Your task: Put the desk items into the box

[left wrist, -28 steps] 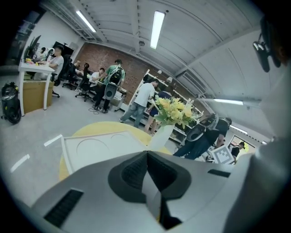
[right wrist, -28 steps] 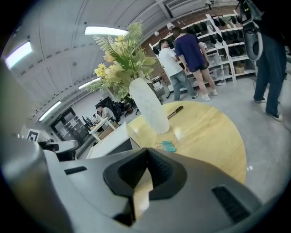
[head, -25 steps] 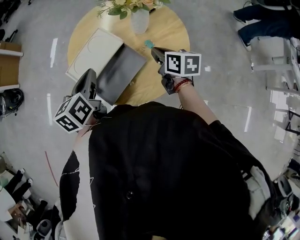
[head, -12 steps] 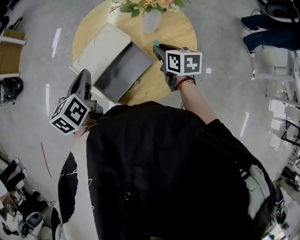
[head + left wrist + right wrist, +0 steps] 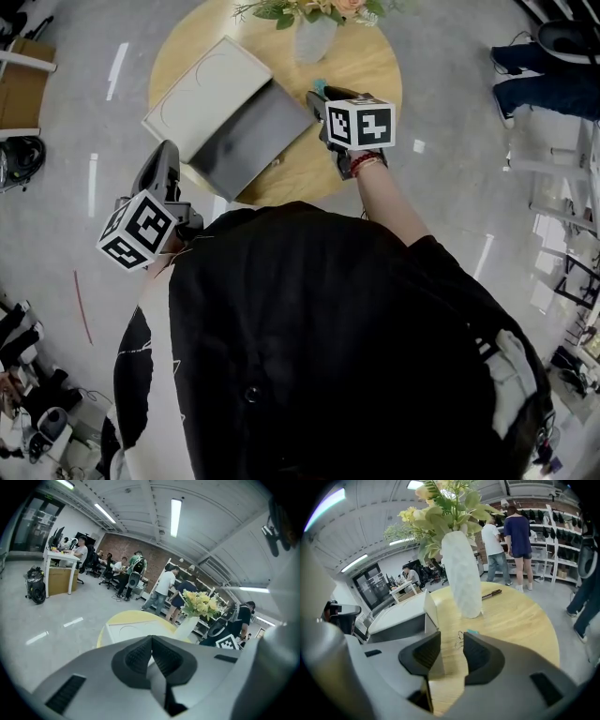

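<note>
An open box (image 5: 234,145) with a grey inside and a white lid (image 5: 202,94) folded back lies on the round wooden table (image 5: 366,66). My right gripper (image 5: 319,97) hovers over the table just right of the box, and its jaws are opening with nothing between them. In the right gripper view (image 5: 451,651), a small teal clip (image 5: 461,637) with wire handles lies on the wood just past the fingertips. Further back, a dark pen (image 5: 492,594) lies behind the vase. My left gripper (image 5: 169,152) hangs off the table's near left edge, and its jaws (image 5: 151,651) are shut on nothing.
A white vase (image 5: 314,37) of yellow flowers stands at the table's far side, close to the clip. Grey floor surrounds the table. Desks, shelves and several people (image 5: 161,590) fill the room beyond, and a cardboard box (image 5: 23,94) sits at the far left.
The head view has drifted, so the table sits a little further right in the picture. Both grippers keep about the same places relative to the table and box.
</note>
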Demonstrator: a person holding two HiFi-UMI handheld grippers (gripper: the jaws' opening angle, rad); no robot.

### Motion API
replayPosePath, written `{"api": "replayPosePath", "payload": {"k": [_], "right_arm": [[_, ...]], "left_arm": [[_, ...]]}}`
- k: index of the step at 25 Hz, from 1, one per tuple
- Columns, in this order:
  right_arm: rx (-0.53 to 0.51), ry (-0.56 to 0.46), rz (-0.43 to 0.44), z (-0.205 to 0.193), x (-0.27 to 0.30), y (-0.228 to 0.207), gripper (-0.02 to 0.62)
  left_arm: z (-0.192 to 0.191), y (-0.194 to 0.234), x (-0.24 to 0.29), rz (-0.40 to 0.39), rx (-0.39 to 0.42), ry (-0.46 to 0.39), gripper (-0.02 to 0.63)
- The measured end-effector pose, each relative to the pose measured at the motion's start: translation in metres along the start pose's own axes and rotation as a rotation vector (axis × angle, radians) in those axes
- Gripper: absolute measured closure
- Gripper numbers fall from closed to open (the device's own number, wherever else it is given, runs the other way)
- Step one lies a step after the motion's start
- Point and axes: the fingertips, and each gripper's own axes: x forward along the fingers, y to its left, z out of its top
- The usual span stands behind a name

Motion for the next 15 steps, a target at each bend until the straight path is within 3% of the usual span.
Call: {"api": "replayPosePath", "payload": {"k": [15], "right_arm": [[-0.104,0.062,-0.027,-0.002,0.029,-0.009,0.434]], "left_arm": [[0.000,0.003,0.005,0.033,0.002,-0.005,0.595]]}}
